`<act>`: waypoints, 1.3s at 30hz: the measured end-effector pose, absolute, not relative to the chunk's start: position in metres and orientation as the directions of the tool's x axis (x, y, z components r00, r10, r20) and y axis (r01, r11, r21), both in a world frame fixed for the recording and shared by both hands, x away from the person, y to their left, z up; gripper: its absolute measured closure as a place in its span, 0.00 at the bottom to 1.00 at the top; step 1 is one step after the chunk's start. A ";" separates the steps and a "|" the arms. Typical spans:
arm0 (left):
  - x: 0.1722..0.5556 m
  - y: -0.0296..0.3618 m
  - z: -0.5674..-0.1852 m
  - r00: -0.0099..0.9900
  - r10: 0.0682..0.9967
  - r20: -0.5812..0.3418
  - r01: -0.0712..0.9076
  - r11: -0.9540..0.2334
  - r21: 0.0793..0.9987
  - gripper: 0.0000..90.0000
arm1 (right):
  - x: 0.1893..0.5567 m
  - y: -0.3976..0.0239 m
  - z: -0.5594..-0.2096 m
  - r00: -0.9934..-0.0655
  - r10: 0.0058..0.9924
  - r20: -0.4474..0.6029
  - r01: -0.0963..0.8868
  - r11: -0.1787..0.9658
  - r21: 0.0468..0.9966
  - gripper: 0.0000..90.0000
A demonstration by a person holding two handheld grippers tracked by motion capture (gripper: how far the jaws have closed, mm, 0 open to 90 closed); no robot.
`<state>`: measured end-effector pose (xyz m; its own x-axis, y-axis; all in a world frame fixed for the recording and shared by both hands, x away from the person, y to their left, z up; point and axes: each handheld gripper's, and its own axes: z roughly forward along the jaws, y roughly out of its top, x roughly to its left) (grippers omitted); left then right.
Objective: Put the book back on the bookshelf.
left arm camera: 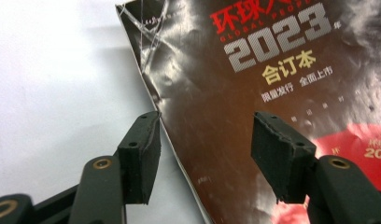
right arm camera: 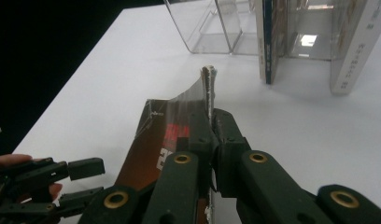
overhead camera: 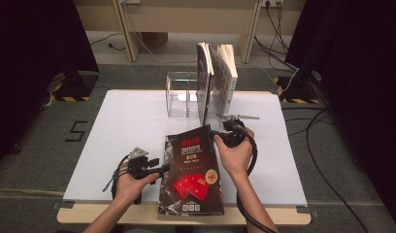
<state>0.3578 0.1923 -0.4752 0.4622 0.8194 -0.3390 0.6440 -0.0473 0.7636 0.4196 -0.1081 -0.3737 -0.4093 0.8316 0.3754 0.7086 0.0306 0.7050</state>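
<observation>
A dark magazine (overhead camera: 191, 170) with red and silver print on its cover lies near the front edge of the table, in the middle, its near end reaching over the white sheet's edge onto the wood. Its far right corner is lifted off the surface and the cover curves up there. The right gripper (right arm camera: 211, 122) is clenched on that raised right edge; in the right gripper view the page edges stand up between the two pressed jaws. The person's right hand (overhead camera: 235, 153) holds this gripper just right of the magazine.

The left gripper (left arm camera: 205, 140) is released: its jaws stand wide apart at the magazine's left edge, one over the white sheet and one over the cover, and its pads (left arm camera: 146, 154) are not pressing on anything. The left hand (overhead camera: 133, 182) holds it near the magazine's left side, low on the table.

Farther off, at the middle of the table's far side, a clear rack (overhead camera: 181, 94) stands with books (overhead camera: 215, 82) upright in its right part.

The table (overhead camera: 186, 213) is pale wood covered by a large white sheet (overhead camera: 128, 131). Around it lies grey carpet (overhead camera: 41, 141) with a black mark like a 5 to the left. Black curtains (overhead camera: 351, 58) hang at both sides, cables (overhead camera: 322, 145) trail on the floor to the right, and pale wooden furniture (overhead camera: 186, 14) stands along the far wall.
</observation>
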 end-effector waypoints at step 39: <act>0.358 0.197 -0.470 0.464 0.814 -0.349 0.638 -0.035 0.769 0.46 | 0.425 -0.074 -0.309 -0.443 0.854 0.273 0.506 -0.013 0.862 0.97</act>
<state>0.3580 0.1965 -0.4702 0.4640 0.8143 -0.3487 0.6385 -0.0346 0.7689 0.4254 -0.0740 -0.3095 -0.4432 0.8538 0.2733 0.5060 -0.0134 0.8624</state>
